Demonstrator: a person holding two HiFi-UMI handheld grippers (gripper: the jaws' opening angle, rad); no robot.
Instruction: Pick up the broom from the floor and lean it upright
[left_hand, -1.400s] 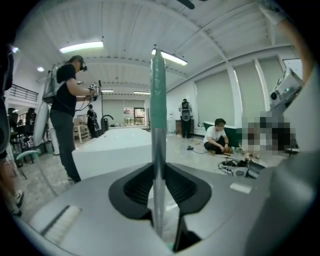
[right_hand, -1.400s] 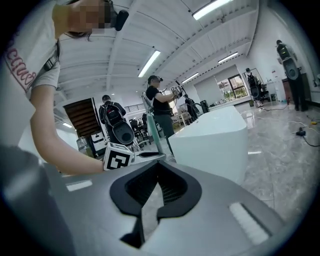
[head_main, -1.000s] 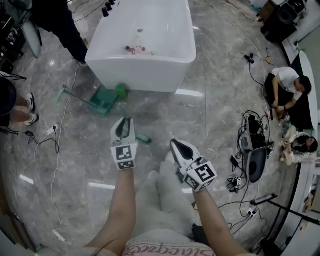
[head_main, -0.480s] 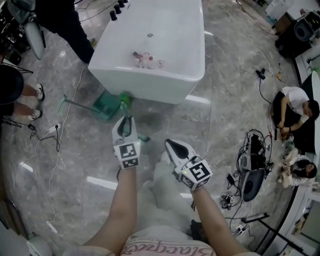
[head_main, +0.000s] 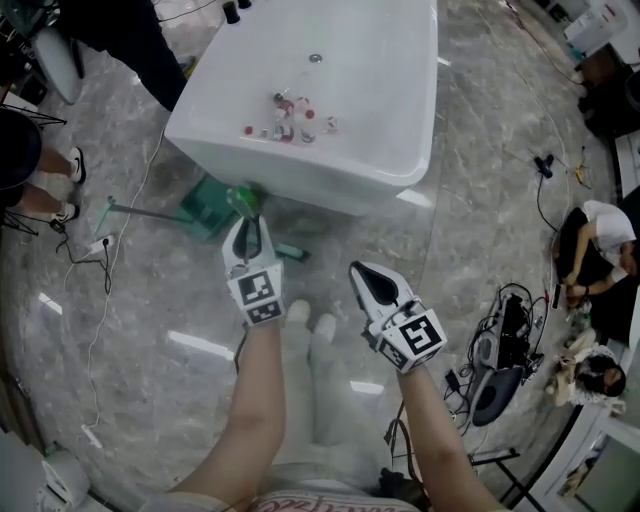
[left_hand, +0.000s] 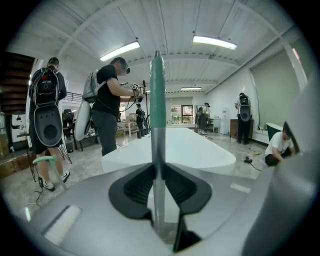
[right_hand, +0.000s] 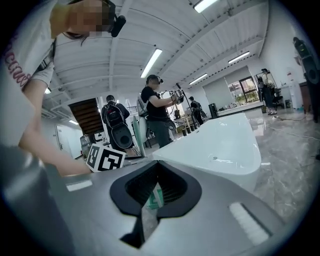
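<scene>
The broom (left_hand: 157, 110) stands upright, a silver pole with a green grip on top. My left gripper (left_hand: 158, 175) is shut on the pole, with a pad on each side. In the head view the left gripper (head_main: 247, 225) sits just short of the white tub (head_main: 330, 180), with the broom's green top (head_main: 243, 200) above it and a green end (head_main: 290, 252) by the floor. My right gripper (head_main: 362, 272) hovers to its right, apart from the pole. The right gripper (right_hand: 155, 192) is shut, with nothing in it; a bit of green shows through the slit.
A green dustpan (head_main: 208, 208) lies on the marble floor against the tub's near left corner. Small items (head_main: 285, 115) lie inside the tub. People stand at the left (head_main: 30, 170) and sit at the right (head_main: 600, 240). Cables and gear (head_main: 500, 350) cover the floor on the right.
Both grippers have come closer to the white tub, the left one still shut on the upright broom. The tub and dustpan now lie nearer in the head view.
</scene>
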